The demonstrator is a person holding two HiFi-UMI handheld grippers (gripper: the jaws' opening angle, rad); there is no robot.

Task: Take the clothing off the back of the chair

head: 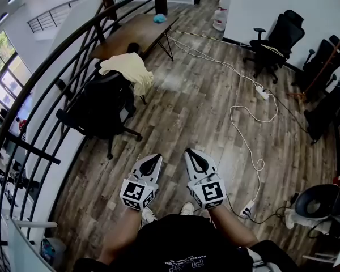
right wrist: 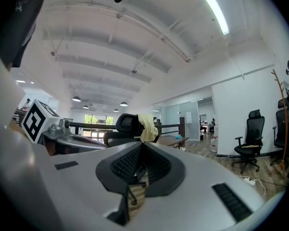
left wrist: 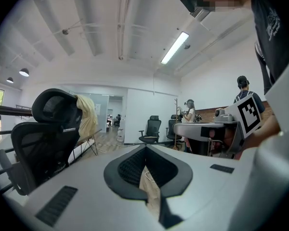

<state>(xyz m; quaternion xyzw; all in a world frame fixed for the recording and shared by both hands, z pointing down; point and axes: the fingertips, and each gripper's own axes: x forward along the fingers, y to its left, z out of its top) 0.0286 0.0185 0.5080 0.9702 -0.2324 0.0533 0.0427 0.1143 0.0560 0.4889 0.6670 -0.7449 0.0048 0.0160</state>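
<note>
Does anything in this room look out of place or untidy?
Yes. A pale yellow garment hangs lopsided over the back of the black office chair, and a white cable lies in loose loops across the wooden floor.

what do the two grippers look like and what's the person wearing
The left gripper and right gripper are matching light grey wedge-shaped shells, each with a black ribbed teardrop inset round the jaws and a white cube of black square markers at the rear. The person wears a black shirt with pale print.
</note>
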